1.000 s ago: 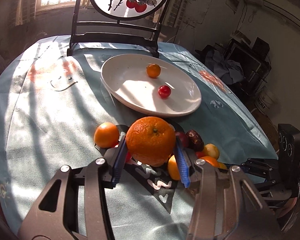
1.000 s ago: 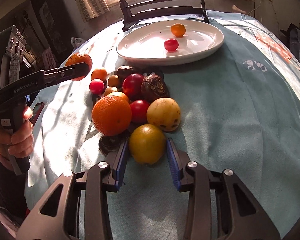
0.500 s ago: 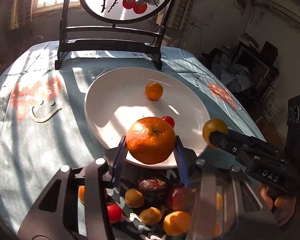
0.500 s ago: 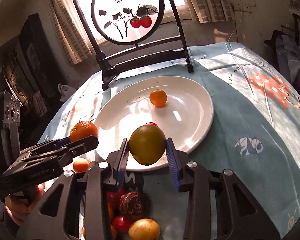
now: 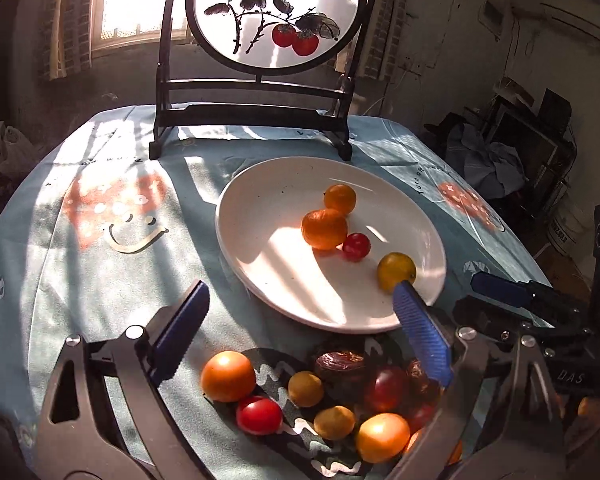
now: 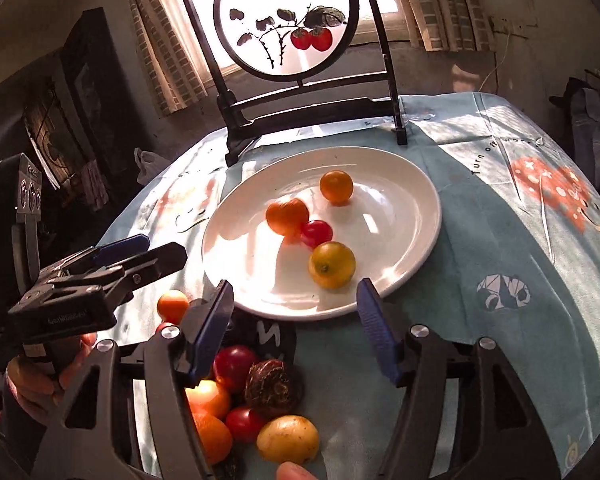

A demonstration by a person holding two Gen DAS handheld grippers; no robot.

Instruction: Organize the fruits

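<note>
A white oval plate (image 5: pixel 260 208) (image 6: pixel 400 200) holds an orange (image 5: pixel 324 229) (image 6: pixel 287 216), a small orange fruit (image 5: pixel 340 199) (image 6: pixel 336 187), a red cherry tomato (image 5: pixel 356 246) (image 6: pixel 316 233) and a yellow fruit (image 5: pixel 396 272) (image 6: pixel 332 265). A pile of loose fruits (image 5: pixel 340 400) (image 6: pixel 252 400) lies on the tablecloth in front of the plate. My left gripper (image 5: pixel 300 328) is open and empty above the pile. My right gripper (image 6: pixel 296 328) is open and empty just before the plate's near rim.
A dark wooden stand with a round painted screen (image 5: pixel 276 16) (image 6: pixel 284 20) stands behind the plate. The round table has a light blue printed cloth (image 5: pixel 100 220) (image 6: pixel 520 240). Clutter (image 5: pixel 500 152) lies beyond the table's right edge.
Both grippers opened and drew back from the plate. The orange from the left gripper and the yellow fruit from the right gripper now lie on the plate.
</note>
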